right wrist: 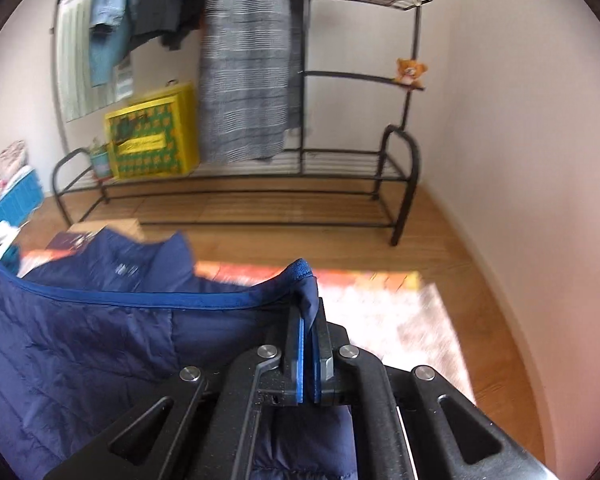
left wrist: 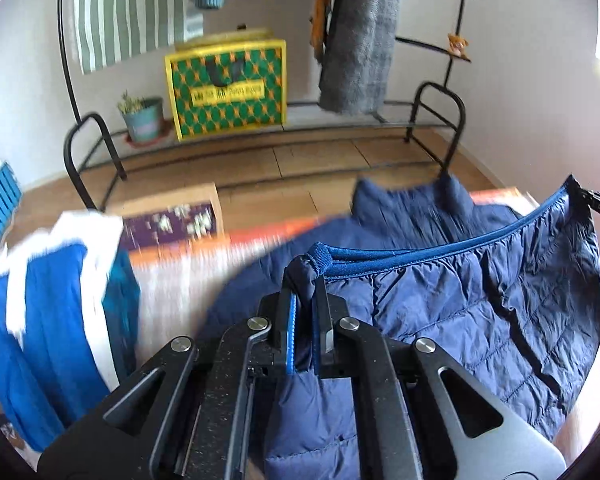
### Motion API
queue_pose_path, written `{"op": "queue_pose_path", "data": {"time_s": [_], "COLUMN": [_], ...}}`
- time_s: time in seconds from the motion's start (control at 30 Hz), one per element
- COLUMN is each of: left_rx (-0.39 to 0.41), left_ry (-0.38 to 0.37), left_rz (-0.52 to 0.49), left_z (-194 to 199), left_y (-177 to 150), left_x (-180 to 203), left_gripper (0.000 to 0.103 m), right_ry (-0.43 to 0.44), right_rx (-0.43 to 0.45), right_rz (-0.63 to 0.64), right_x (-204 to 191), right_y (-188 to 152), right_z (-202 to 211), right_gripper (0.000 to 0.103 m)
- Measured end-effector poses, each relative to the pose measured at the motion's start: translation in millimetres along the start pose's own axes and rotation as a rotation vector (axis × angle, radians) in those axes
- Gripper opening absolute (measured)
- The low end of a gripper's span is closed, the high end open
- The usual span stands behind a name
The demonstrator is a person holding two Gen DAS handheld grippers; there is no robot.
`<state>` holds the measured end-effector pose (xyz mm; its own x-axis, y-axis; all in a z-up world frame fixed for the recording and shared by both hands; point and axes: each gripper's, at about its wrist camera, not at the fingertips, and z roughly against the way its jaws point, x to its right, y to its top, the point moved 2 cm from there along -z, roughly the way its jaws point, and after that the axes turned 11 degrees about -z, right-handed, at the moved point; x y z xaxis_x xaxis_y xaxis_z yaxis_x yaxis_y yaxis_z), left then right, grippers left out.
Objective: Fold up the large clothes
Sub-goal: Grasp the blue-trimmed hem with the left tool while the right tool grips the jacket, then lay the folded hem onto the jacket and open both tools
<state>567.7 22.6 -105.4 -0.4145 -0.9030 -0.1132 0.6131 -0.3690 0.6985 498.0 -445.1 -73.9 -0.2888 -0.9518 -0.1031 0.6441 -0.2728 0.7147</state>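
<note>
A: We log the left gripper (left wrist: 305, 300) first. Its jaws are clamped on a bunched corner of the jacket (left wrist: 480, 304), and a knot of navy fabric with the blue hem (left wrist: 440, 246) pokes out above the fingertips.

B: We agree. In the right wrist view the right gripper (right wrist: 306, 322) is closed the same way on the other hem corner, with quilted cloth pinched between its blue pads (right wrist: 299, 356).

A: In the left view we also see the right gripper's tip at the far right edge, where the hem ends. The hem runs as a sagging line between the two grippers.

B: Jacket position: we note the held edge is lifted, and the rest of the jacket lies beyond and below it on a pale surface (right wrist: 400, 320) with an orange border. The collar (right wrist: 168, 256) stands up at the far end.

A: Surroundings, left view: a blue and white garment (left wrist: 48, 320) lies to the left of the jacket, apart from it. Past it sits a cardboard box (left wrist: 172, 212) on the wooden floor (left wrist: 320, 160).

B: Behind all this we record a black rack (right wrist: 396, 184) against the wall, with hanging clothes, a yellow and green bag (right wrist: 152, 140) and a potted plant (left wrist: 144, 118) on its lower shelf. A small teddy (right wrist: 410, 70) sits on a rack bar.

A: Both views are motion-blurred around the surface edge; we cannot tell what the surface is.
</note>
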Motion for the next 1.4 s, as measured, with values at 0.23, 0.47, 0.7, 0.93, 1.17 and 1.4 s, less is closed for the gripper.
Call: {"op": "queue_pose_path", "data": {"time_s": [0.23,0.47,0.7,0.93,1.17,1.4], "left_rx": [-0.036,-0.132,-0.213,-0.169,-0.045,0.042], "left_ry": [0.071,0.094,0.174,0.215,0.142,-0.052], "left_rz": [0.004,0.037,0.036,0.082,-0.003,-0.074], "left_z": [-68,-138,-177,-147,-62,11], "left_y": [40,23,-4,3,30,11], "left_x": [-8,-11,-13,-21,19,124], "left_gripper": [0.004,0.004,0.028,0.038,0.038,0.038], "right_ry": [-0.072,-0.136,-0.211,-0.153,-0.015,0.140], "right_rx": [-0.019,-0.108,-0.191,-0.167,-0.102,-0.085], "right_rz": [-0.025,0.013,0.090,-0.042,-0.156,-0.313], "right_x": [-10,-14,-26,2,38,75], "right_y": [16,-2,-27,-10,-9,-85], "right_z": [-67,-131,-175,-146,-43,93], "right_gripper": [0.000,0.000,0.002,0.033,0.044,0.073]}}
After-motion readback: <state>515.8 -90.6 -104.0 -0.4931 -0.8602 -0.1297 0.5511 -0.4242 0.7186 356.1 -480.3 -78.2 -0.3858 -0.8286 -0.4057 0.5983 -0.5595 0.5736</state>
